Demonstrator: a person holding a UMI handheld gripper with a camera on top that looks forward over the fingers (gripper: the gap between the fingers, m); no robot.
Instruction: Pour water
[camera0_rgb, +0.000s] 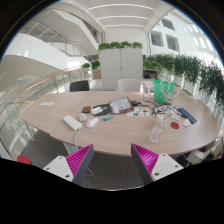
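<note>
big bright hall with plants and a long wooden table (60, 118) fills the view ahead. the gripper (113, 160) is wide open and holds nothing; its pink pads (80, 158) hang over the floor, short of the table edge. a clear water bottle (156, 131) stands on the table, ahead of the fingers and a bit to the right, well apart from them. i cannot make out a cup. nothing looks started: the bottle must be reached, picked up and tipped.
</note>
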